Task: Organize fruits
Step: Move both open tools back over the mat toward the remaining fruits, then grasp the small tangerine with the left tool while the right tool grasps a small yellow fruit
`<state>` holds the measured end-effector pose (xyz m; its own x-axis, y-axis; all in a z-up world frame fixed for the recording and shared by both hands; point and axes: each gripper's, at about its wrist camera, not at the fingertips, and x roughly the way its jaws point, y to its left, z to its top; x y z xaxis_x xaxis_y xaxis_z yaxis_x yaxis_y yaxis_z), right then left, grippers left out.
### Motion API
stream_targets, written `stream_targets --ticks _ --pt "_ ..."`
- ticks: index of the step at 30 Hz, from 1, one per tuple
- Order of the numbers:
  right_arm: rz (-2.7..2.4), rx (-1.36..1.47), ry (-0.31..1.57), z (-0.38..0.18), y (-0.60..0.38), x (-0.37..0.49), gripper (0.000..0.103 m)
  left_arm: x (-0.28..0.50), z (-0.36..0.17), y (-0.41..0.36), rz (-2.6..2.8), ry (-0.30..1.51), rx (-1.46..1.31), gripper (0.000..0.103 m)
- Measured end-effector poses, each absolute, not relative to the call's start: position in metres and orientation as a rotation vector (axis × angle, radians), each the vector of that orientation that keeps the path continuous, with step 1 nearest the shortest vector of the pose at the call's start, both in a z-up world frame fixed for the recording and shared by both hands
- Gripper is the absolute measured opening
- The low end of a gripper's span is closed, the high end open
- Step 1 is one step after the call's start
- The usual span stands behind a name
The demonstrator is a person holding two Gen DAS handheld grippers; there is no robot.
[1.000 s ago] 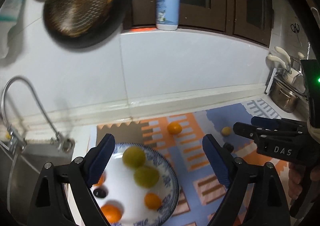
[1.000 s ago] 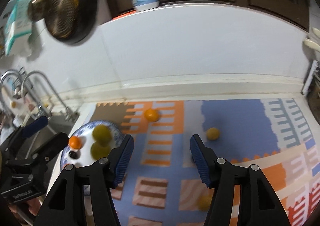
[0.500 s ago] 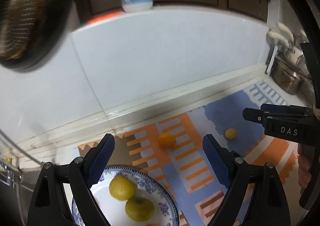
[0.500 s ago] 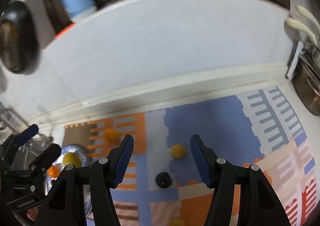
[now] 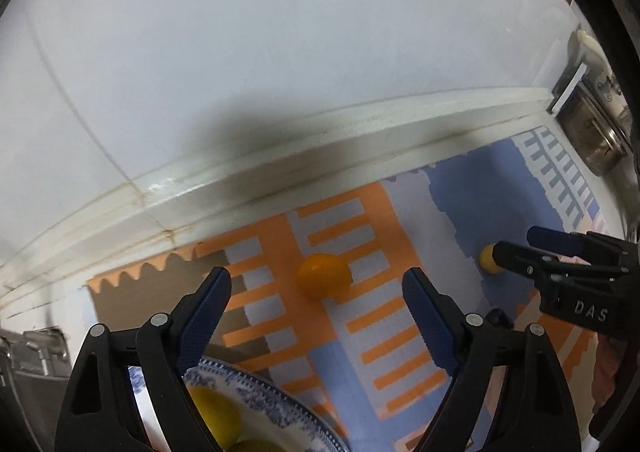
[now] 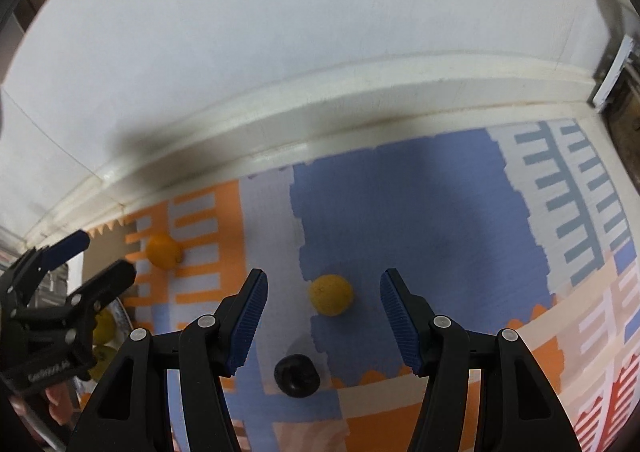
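Fruit is round with no long axis or heading, so it may roll off if you nudge it with one pad. Your left gripper (image 5: 316,294), jaws spread and just narrowing on nothing, frames the orange (image 5: 323,275); your right gripper (image 6: 322,308), spread and empty, frames the yellow fruit (image 6: 330,294), with a dark fruit (image 6: 297,375) nearer the handles.

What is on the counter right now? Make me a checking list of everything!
Surface: patterned mat on a white counter.
Job's things: orange fruit, yellow fruit and dark fruit loose on the mat; yellow-green fruit on the blue-patterned plate.
Clutter: nothing seen.
Grippers: left gripper open, jaws just closing a little, nothing between the pads; right gripper open, empty.
Cables: nothing seen.
Surroundings: white wall; metal pot at right.
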<state>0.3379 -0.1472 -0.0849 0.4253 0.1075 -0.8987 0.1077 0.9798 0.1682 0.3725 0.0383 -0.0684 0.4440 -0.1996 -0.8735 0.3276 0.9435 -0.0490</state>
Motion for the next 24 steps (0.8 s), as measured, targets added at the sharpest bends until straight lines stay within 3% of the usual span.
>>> stream_targets --ticks 7,17,24 --pt "-0.012 0.219 1.182 -0.1 -0.147 0.344 0.059 0.386 -0.088 0.035 -0.343 1.126 0.105 0.069" --pt "-0.002 0.234 1.214 -0.11 -0.146 0.35 0.043 0.392 -0.105 0.028 -0.372 1.178 0.077 0.05" --pt "0.001 0.243 1.217 -0.112 -0.148 0.349 0.038 0.393 -0.107 0.028 -0.374 1.174 0.07 0.041"
